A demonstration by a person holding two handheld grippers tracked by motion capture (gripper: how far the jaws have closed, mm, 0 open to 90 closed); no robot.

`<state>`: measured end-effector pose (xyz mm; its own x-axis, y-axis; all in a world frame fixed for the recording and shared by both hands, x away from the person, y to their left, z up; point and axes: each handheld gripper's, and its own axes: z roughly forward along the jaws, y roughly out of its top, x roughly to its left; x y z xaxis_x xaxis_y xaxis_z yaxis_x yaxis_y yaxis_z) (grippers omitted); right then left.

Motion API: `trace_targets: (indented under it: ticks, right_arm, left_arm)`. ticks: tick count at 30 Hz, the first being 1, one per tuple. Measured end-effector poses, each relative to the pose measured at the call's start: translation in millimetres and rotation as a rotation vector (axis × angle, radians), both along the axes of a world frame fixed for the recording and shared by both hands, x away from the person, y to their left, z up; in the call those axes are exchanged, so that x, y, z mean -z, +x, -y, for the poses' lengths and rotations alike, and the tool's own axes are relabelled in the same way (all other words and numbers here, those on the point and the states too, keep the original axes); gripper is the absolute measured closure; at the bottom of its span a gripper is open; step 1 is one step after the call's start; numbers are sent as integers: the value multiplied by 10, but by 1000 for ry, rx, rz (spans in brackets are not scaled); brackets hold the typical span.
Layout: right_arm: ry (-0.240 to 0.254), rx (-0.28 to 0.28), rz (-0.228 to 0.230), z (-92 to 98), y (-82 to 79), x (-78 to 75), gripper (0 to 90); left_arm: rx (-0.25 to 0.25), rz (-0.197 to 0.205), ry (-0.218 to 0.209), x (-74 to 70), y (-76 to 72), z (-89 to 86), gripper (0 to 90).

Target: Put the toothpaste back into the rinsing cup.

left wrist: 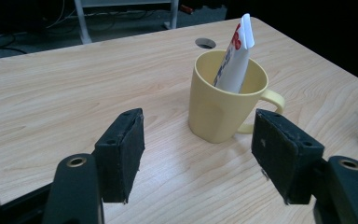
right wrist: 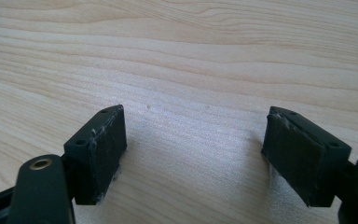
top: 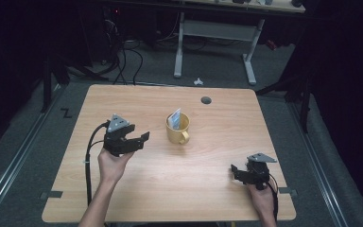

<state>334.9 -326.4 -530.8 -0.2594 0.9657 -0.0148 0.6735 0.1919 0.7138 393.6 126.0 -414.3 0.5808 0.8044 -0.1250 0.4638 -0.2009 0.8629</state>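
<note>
Wooden table (top: pixel 208 189), both jaws wide, empty

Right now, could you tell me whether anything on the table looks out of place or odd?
Only one thing: a white packet with red print stands tilted inside the yellow ceramic mug, poking above its rim, an unusual thing to find in a mug. The mug itself is upright on the light wooden table, with nothing spilled or visibly damaged.

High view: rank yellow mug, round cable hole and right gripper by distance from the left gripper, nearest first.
1. yellow mug, just right of the left gripper, table centre.
2. round cable hole, far edge, beyond the mug.
3. right gripper, near right corner.
</note>
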Motion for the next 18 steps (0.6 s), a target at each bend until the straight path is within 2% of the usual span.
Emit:
trace_targets:
  ticks: [18]
  right_arm:
    - [-1,1,0,0,1,0,214]
  left_arm:
    - [-27,-7,-18,55,-94,-159,352]
